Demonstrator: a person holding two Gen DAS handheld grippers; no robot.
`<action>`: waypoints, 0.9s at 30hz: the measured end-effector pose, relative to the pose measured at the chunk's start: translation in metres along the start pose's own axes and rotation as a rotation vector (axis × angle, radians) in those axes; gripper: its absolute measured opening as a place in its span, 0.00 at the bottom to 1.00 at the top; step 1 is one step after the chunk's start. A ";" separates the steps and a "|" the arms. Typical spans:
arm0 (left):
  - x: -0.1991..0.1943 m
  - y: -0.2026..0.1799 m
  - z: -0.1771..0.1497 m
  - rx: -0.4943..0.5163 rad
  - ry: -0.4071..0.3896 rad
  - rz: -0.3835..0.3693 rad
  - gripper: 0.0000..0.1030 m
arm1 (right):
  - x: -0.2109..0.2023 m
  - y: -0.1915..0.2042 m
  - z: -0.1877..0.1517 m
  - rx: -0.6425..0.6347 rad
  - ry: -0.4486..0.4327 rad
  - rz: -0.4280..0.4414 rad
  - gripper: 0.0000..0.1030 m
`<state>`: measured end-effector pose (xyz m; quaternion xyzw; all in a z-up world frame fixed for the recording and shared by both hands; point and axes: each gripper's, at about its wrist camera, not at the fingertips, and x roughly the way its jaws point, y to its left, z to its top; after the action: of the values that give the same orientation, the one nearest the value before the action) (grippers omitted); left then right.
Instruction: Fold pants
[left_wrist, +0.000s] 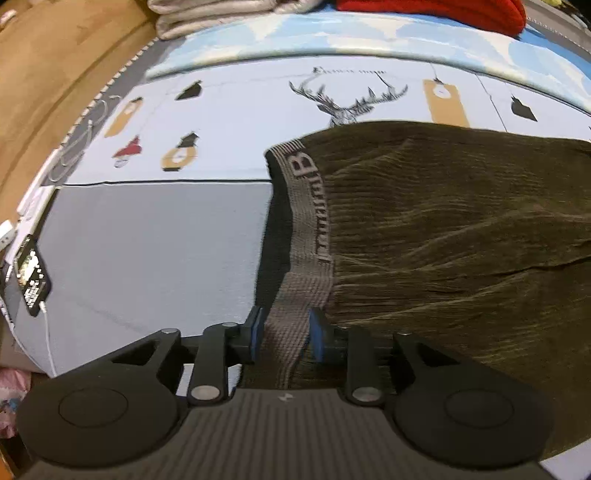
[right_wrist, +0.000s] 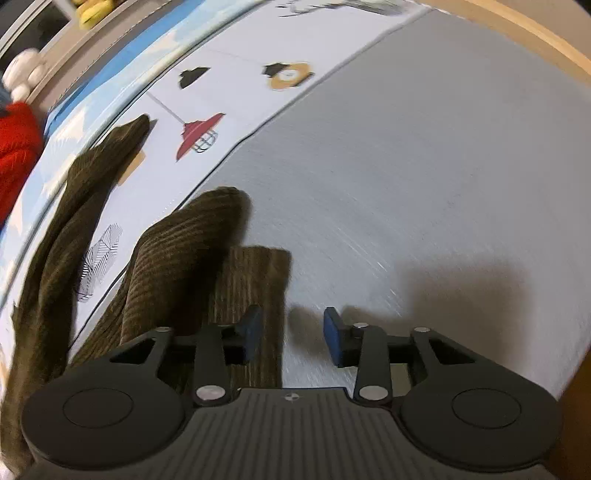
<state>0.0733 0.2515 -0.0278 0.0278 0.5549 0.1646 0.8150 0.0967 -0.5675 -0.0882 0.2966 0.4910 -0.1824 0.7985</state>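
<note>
Pants (left_wrist: 461, 229): olive ribbed knit, lying on a bed (left_wrist: 155, 251) with a grey sheet and a printed cover of lamps and a stag. Waist end sits toward the near edge in the left wrist view; the grey lettered waistband (left_wrist: 310, 206) runs down to the left hand-held gripper (left_wrist: 286, 332).

Left hand-held gripper: blue pads part-spread, the waistband lying between them. The cloth looks slack there and the pads do not appear to press on it, though the band fills most of the gap, so contact on one side cannot be ruled out.

Right hand-held gripper (right_wrist: 293, 334): pads spread and holding nothing. Between them is mostly bare grey sheet; the left pad sits over the edge of a flat cuff (right_wrist: 255, 295). Beyond the cuff, one leg humps up in a rumpled ridge, and another stretch of olive cloth trails off toward the far left of the right wrist view.

Progress, as judged: early to middle. The garment is laid out on the bed and roughly gathered lengthwise, but the legs are not squared or stacked neatly, and no tidy folded packet shows. Left to do: smooth the legs together, then fold cuff end toward waist.

Beyond: a red knit garment (left_wrist: 436, 11) and folded pale cloth at the bed's far side; a phone (left_wrist: 31, 280) on a cable at the left edge.
</note>
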 end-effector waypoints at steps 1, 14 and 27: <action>0.003 0.000 0.001 -0.001 0.011 -0.008 0.34 | 0.004 0.004 0.002 -0.004 0.001 -0.002 0.40; 0.012 0.010 0.002 -0.021 0.040 -0.033 0.34 | -0.019 0.020 0.009 0.013 -0.065 -0.020 0.06; 0.018 0.029 -0.018 -0.014 0.123 -0.207 0.53 | -0.065 -0.122 -0.016 0.397 -0.017 -0.137 0.14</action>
<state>0.0560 0.2815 -0.0438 -0.0453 0.6026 0.0848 0.7922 -0.0147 -0.6495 -0.0721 0.4126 0.4576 -0.3322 0.7142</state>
